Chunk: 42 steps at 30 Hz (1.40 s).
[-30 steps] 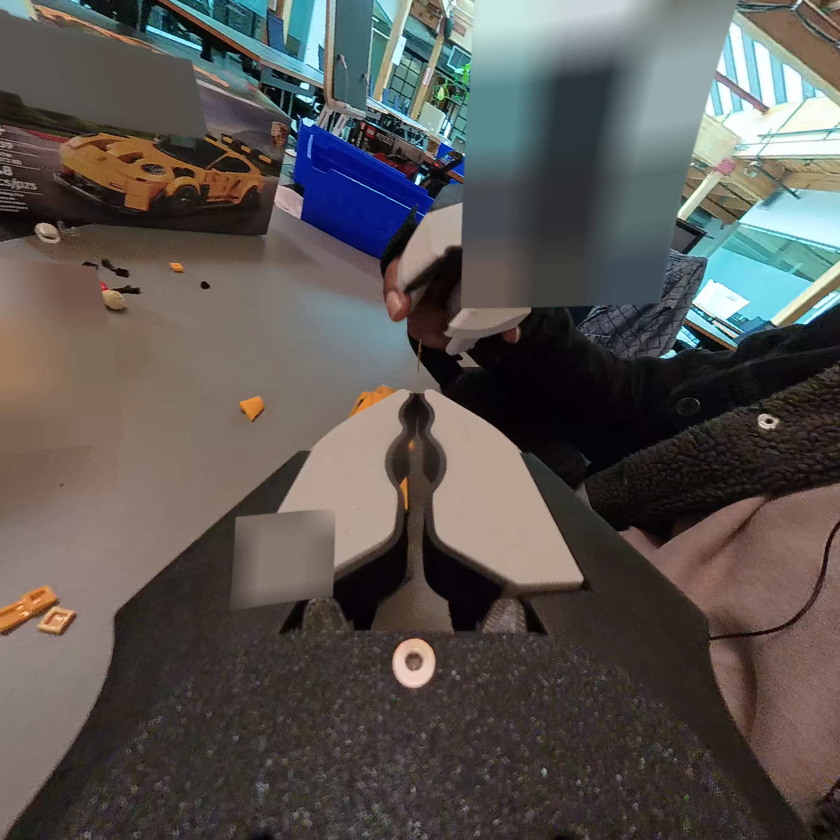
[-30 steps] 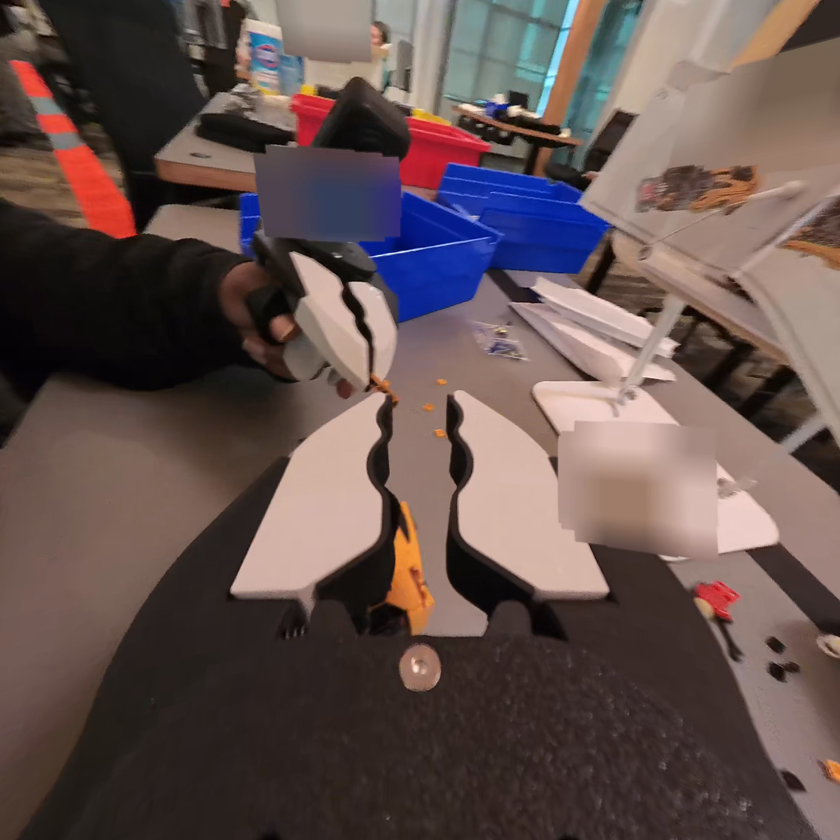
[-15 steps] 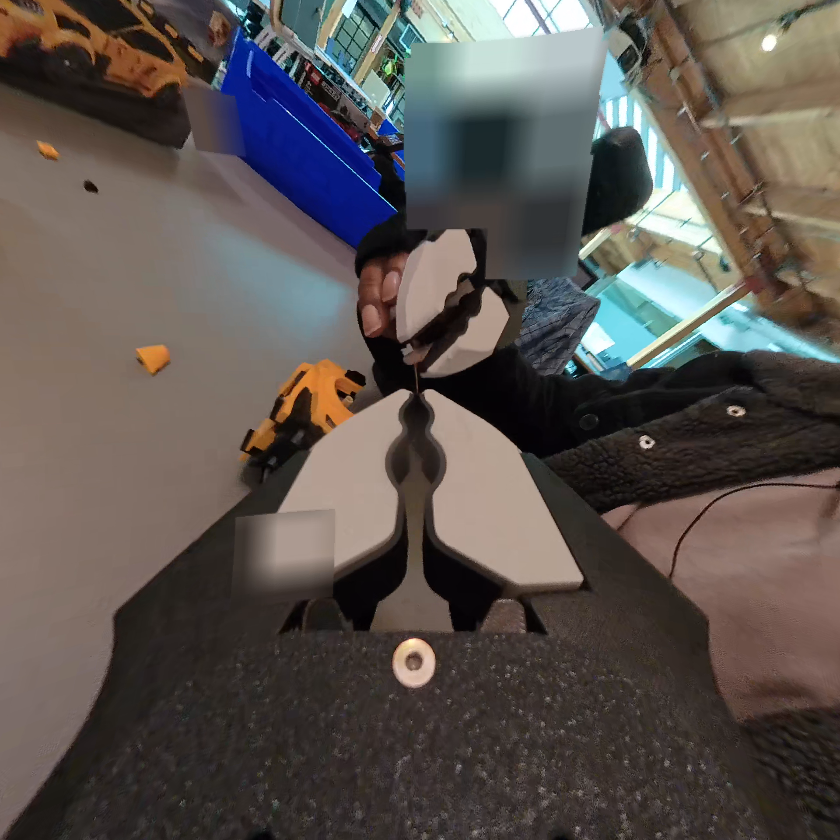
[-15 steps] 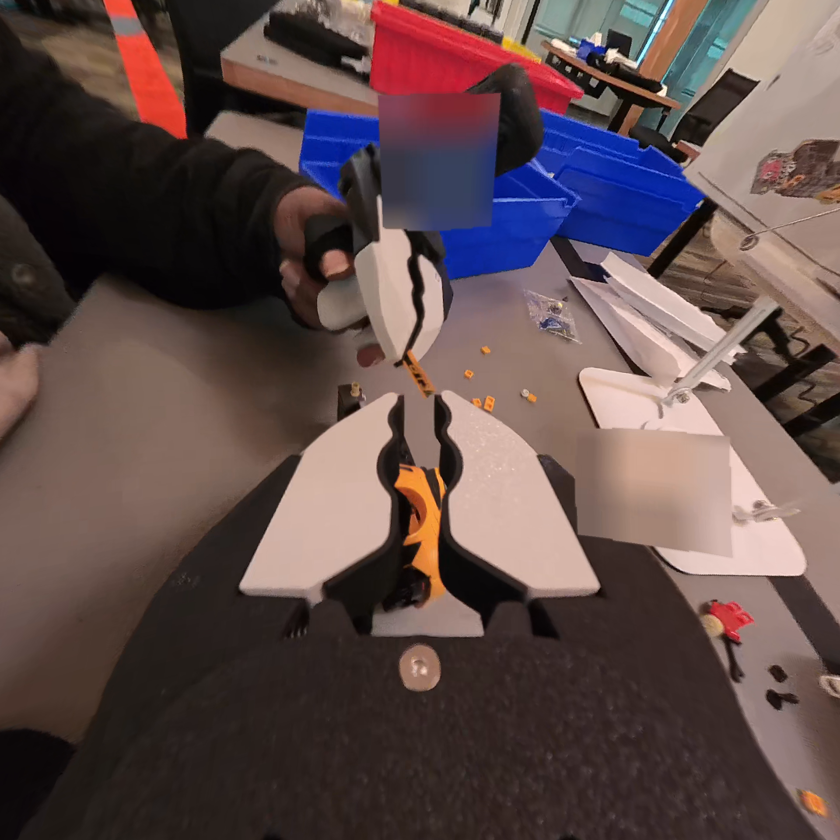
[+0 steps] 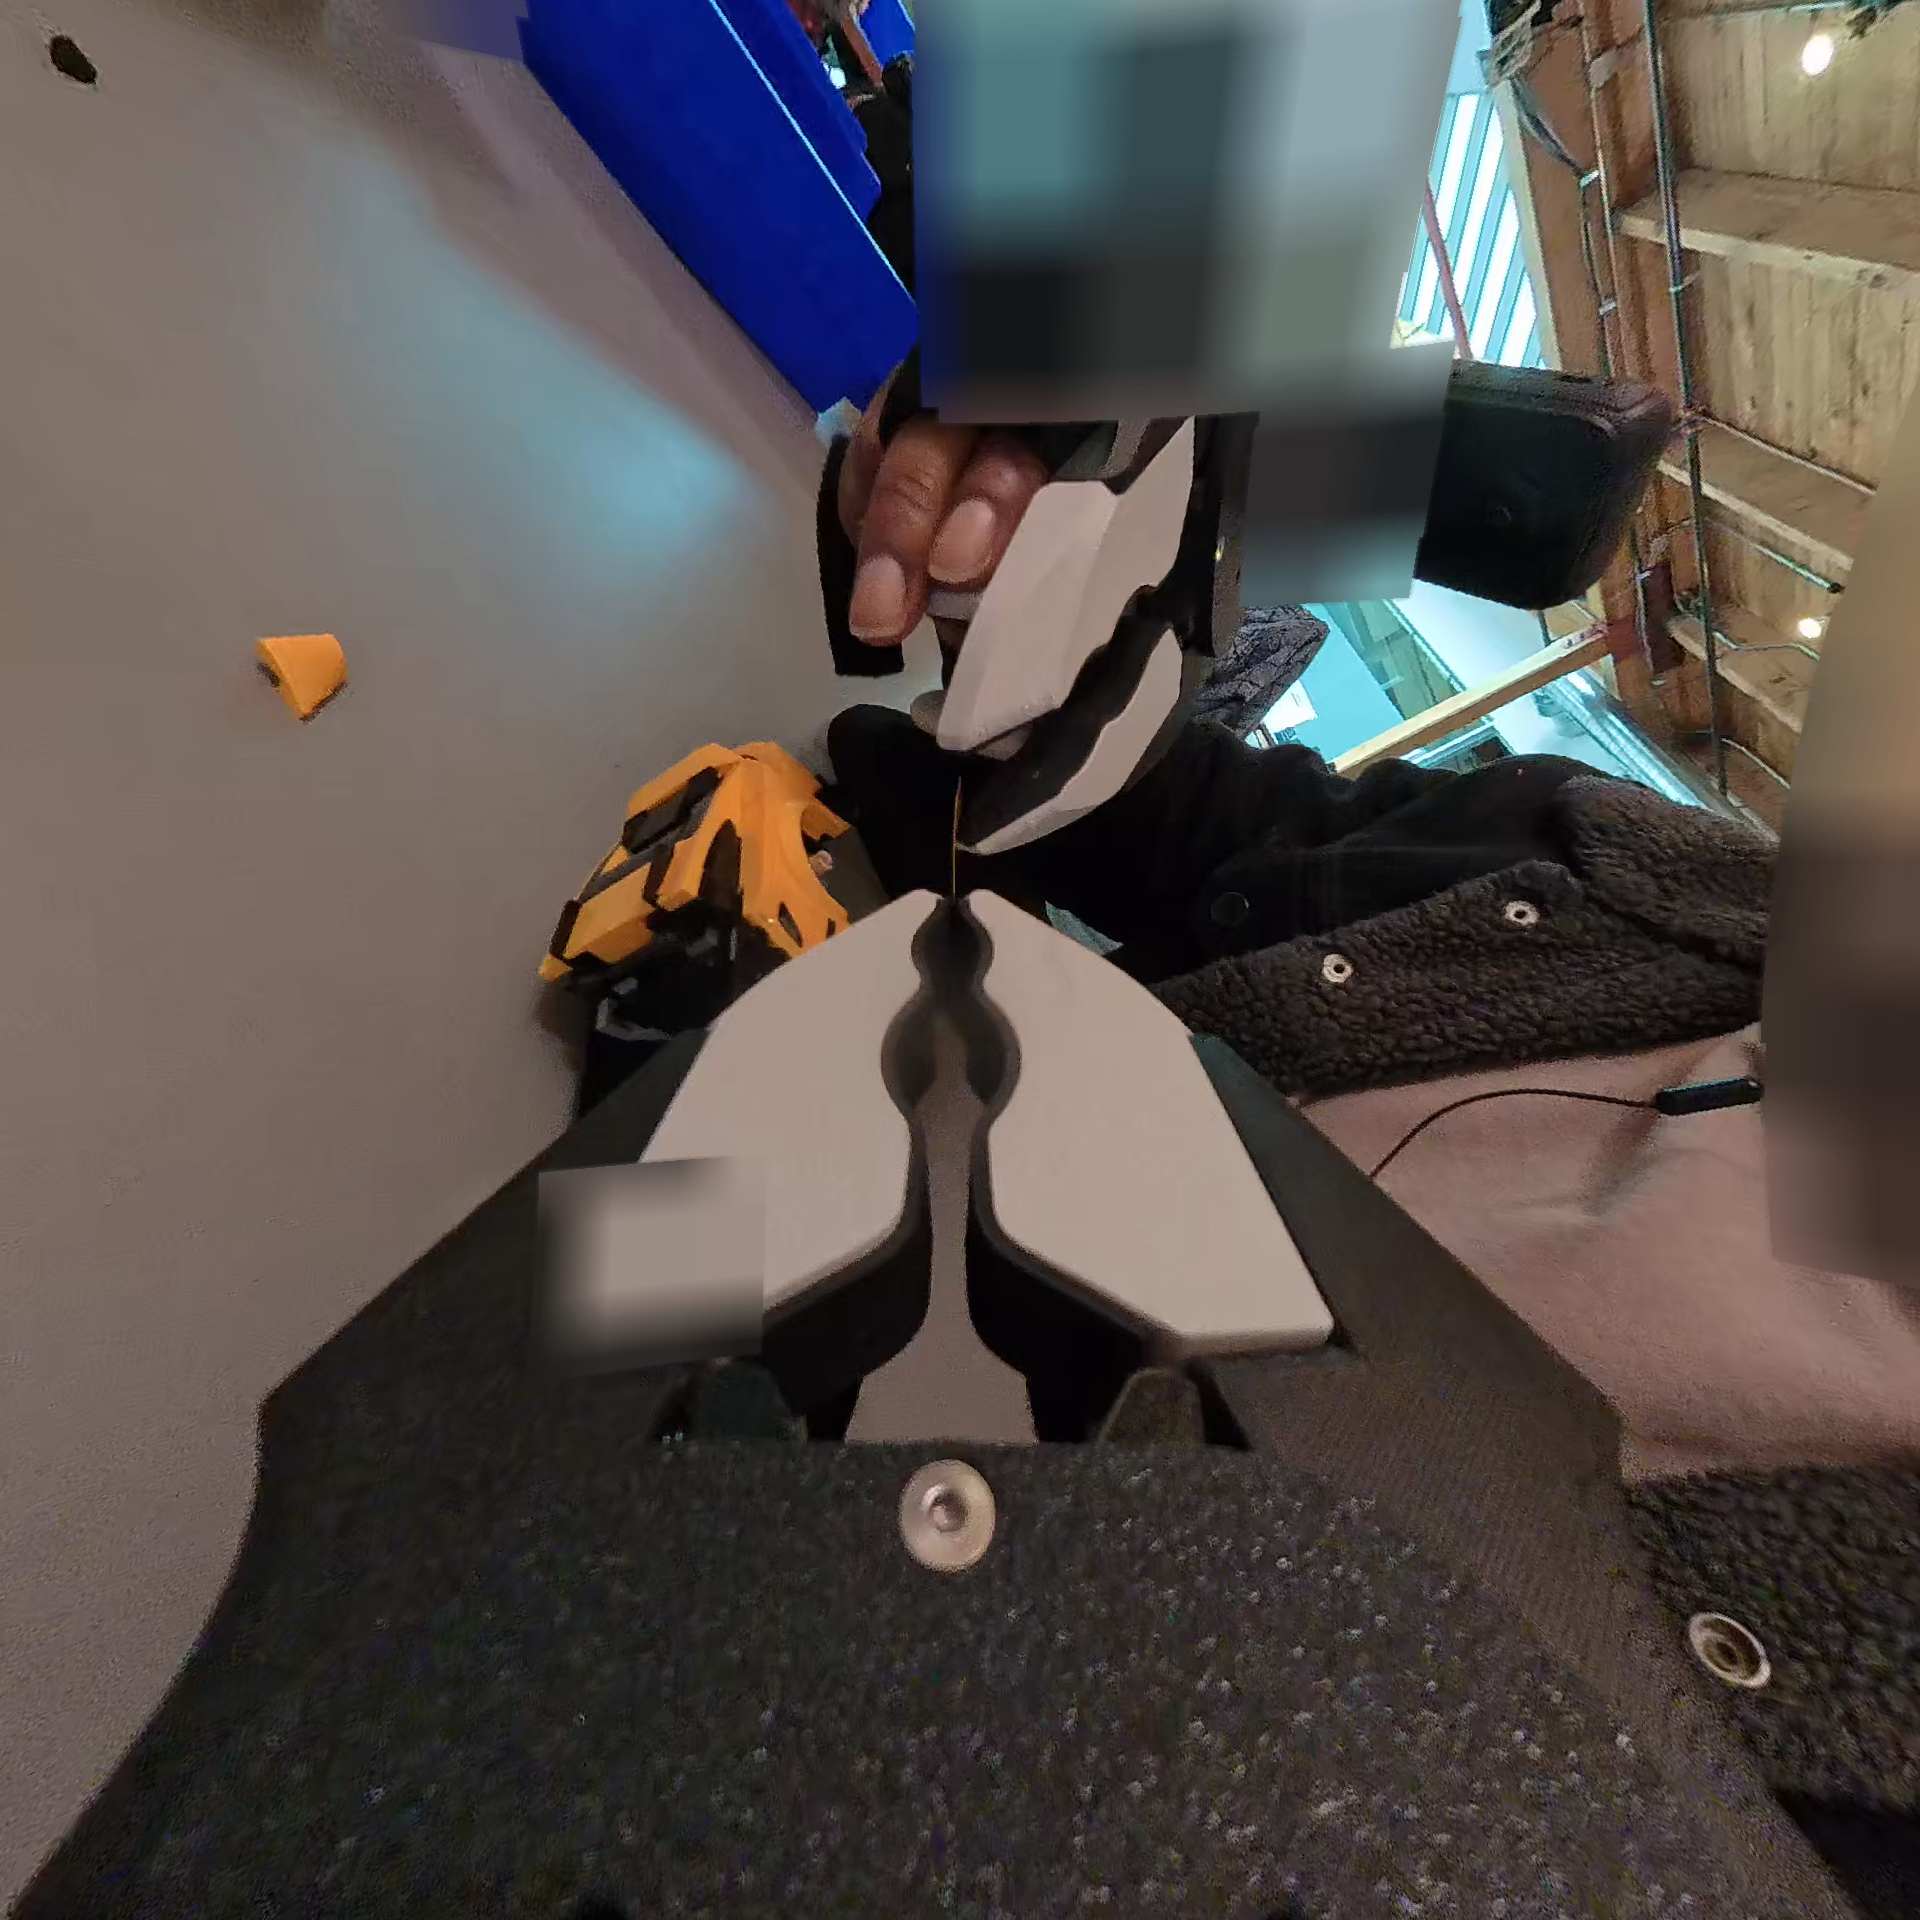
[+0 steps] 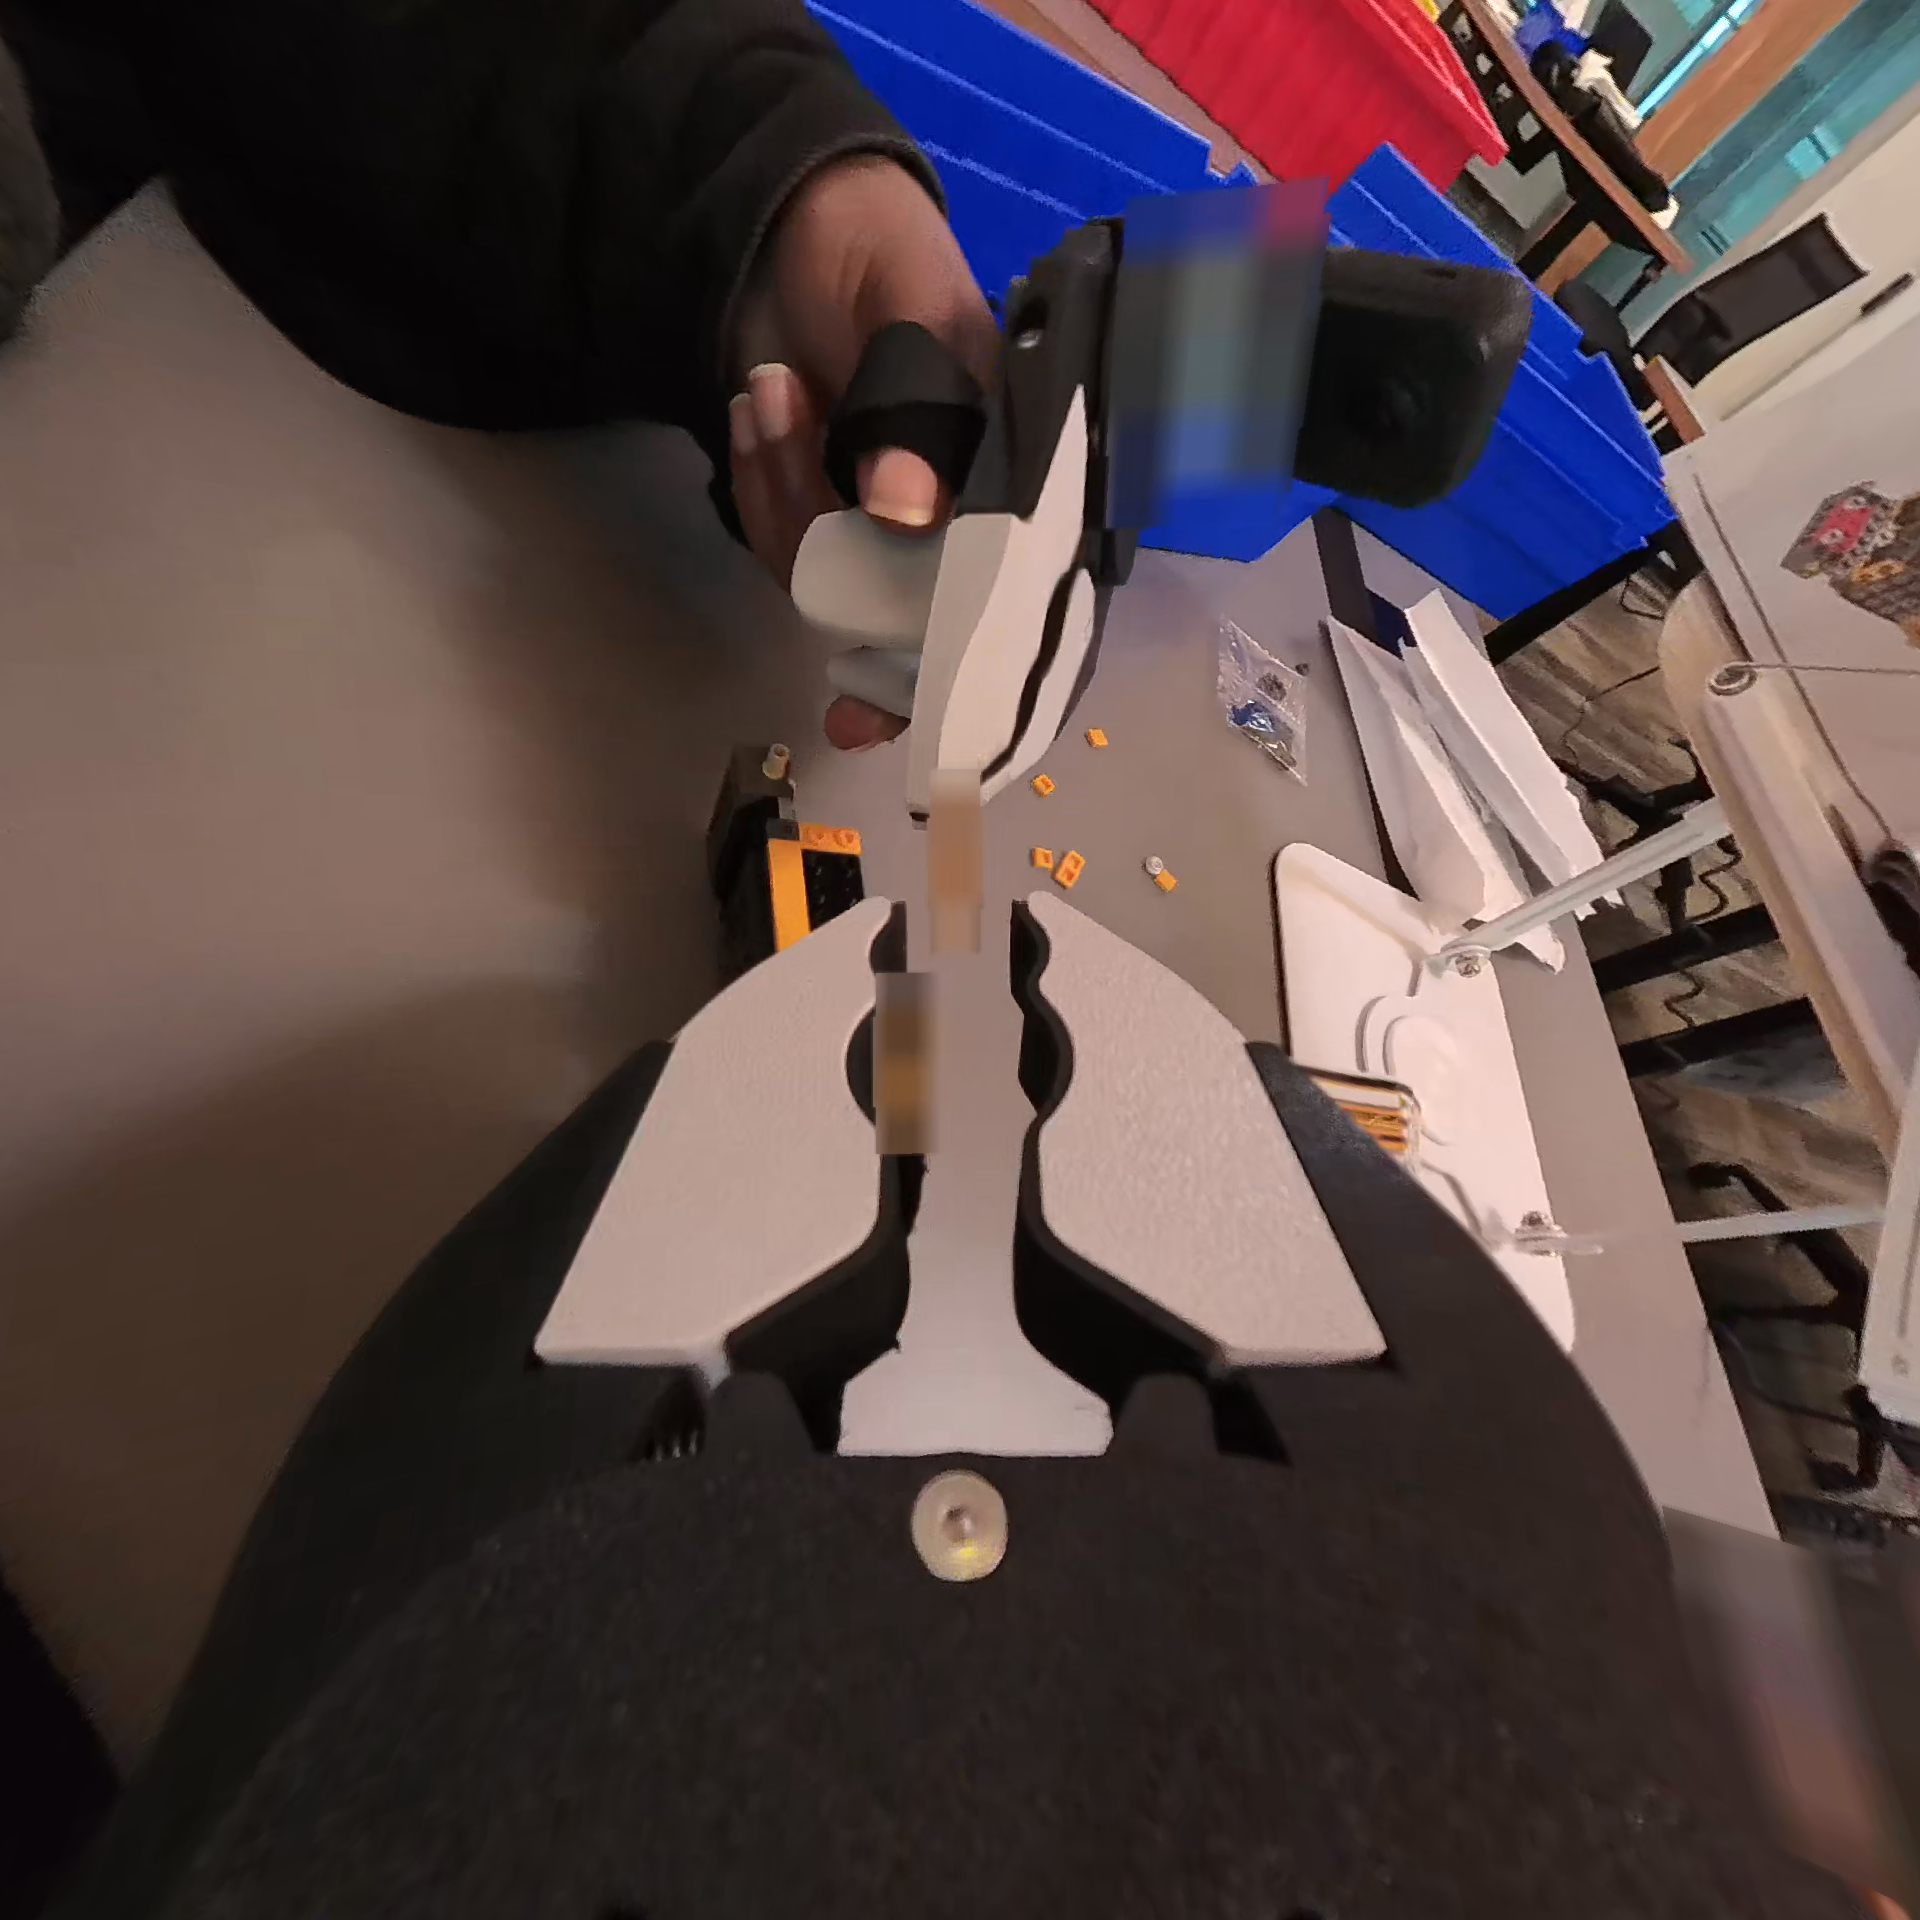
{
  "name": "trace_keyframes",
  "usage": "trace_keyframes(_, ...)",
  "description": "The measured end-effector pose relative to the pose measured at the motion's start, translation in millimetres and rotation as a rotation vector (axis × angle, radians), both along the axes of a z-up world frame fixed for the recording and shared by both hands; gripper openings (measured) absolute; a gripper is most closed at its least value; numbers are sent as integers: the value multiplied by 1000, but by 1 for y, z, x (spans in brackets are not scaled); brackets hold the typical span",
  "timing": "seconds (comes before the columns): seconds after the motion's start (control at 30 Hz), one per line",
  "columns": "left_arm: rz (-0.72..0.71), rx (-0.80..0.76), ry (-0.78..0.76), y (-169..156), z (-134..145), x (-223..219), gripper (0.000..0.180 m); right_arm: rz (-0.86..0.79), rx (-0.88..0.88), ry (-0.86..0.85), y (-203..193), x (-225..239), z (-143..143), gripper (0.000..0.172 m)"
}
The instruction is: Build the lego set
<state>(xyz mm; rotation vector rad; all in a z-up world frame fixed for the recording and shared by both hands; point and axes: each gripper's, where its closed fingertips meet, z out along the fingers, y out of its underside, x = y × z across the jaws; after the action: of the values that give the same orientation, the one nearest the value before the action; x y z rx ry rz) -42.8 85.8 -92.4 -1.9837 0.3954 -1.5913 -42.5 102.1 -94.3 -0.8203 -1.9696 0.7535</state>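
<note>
Right now my left tool (image 5: 951,912) is closed tight, its tips pinching a thin yellowish strip (image 5: 954,842) that shows edge-on, up off the table (image 5: 312,416). The strip's far end reaches between the tips of my right tool (image 6: 956,920), whose jaws stand narrowly parted, not pressing on it. Just beside both tools a yellow and black toy car (image 5: 717,862) lies on the table, with small orange pieces (image 6: 1060,862) scattered near it.
</note>
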Motion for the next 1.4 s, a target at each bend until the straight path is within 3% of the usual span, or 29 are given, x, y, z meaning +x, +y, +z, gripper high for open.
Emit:
trace_keyframes(0.33,-30,-78,-86,-1,-5,0,0,36,30,-14,1,-8,-14,9)
trace_keyframes(0.8,-25,-81,-92,-3,-9,-4,0,48,-16,-21,-1,-9,-21,5)
trace_keyframes(1.27,-51,102,148,-13,-17,-4,0,91,-120,-49,-14,-6,-23,4)
trace_keyframes(1.33,-52,122,177,-13,-17,-4,13,91,-127,-51,-15,-5,-23,4)
trace_keyframes(1.4,-57,141,191,-15,-17,-4,14,94,-137,-52,-16,-4,-23,4)
